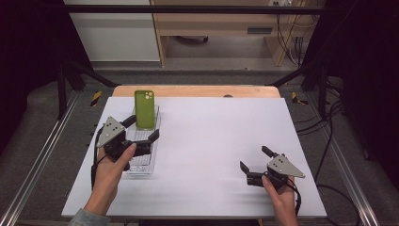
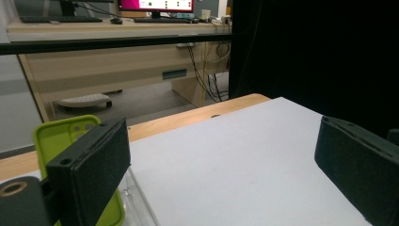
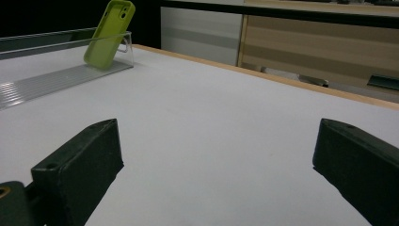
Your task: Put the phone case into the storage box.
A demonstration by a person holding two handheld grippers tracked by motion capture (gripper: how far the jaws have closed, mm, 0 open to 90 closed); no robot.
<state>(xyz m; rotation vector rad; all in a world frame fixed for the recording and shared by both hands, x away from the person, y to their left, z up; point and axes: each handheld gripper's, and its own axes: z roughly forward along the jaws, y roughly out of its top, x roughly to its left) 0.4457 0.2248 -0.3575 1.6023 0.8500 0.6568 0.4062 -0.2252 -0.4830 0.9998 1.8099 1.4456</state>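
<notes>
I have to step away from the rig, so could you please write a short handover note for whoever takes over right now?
Left gripper: open, above the clear tray, holding nothing.
Right gripper: open, low over the white table at the near right, holding nothing.
Green phone case: leaning upright against the tray's far end wall, camera cutout up.
Done: nothing gripped so far.
Left: probably close the left jaws on the case and lift it out.

The green phone case [image 2: 70,141] is half hidden behind the left tool's [image 2: 226,165] near jaw
</notes>
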